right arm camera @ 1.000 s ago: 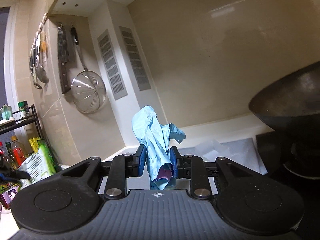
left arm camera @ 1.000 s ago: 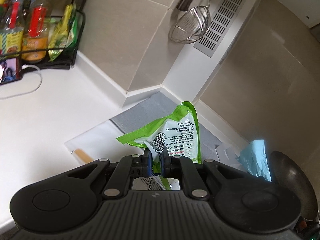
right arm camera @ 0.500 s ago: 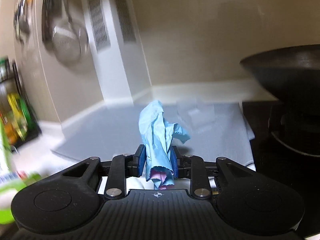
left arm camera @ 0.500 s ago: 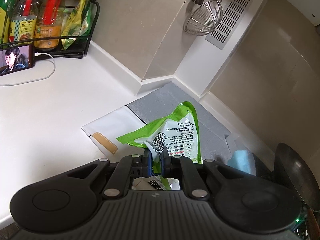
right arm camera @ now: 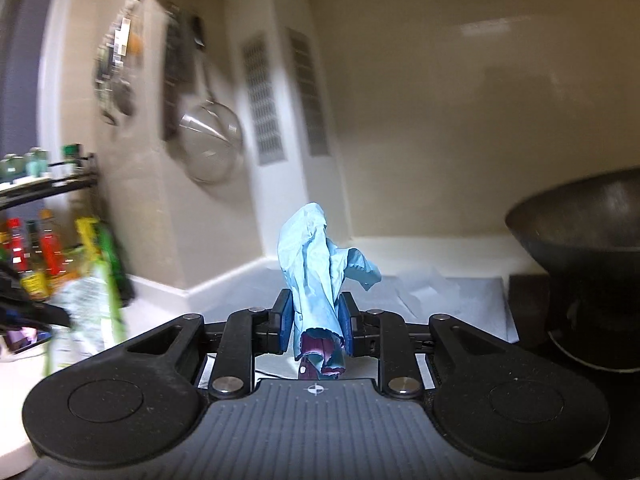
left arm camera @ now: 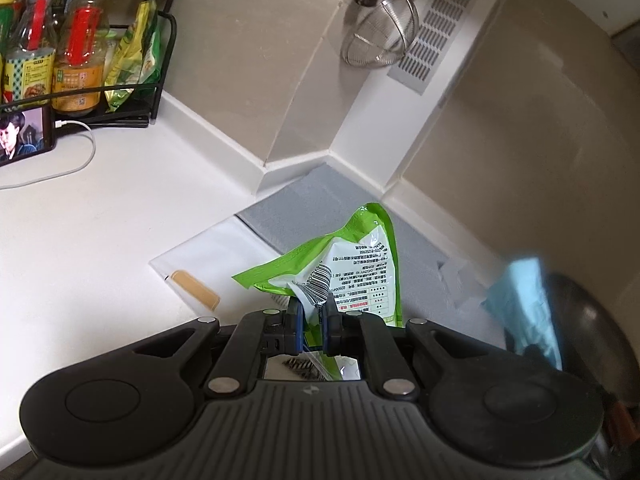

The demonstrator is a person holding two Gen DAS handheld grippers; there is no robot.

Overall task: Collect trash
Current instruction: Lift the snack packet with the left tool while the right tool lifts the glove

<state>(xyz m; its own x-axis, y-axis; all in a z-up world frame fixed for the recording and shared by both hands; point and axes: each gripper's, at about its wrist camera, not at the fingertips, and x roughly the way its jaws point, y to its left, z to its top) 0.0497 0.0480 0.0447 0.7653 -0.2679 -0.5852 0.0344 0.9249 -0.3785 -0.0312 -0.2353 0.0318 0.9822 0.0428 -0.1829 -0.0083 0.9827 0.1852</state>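
The right gripper [right arm camera: 316, 322] had swung back from the wok [right arm camera: 588, 240] toward the wall strainer [right arm camera: 210, 146], its jaws closing on the crumpled blue wrapper [right arm camera: 316, 264] held clear of the counter — carrying had begun. The left gripper [left arm camera: 312, 318] kept clamped on the green snack bag [left arm camera: 352, 268], raised above the grey mat [left arm camera: 320, 192]. Only the left view showed the flat white packet [left arm camera: 200, 264] beside that mat — trash probably still to collect.

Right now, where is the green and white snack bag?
In the left wrist view, the green and white snack bag is pinched between the left tongs, raised above the grey mat in the counter corner.
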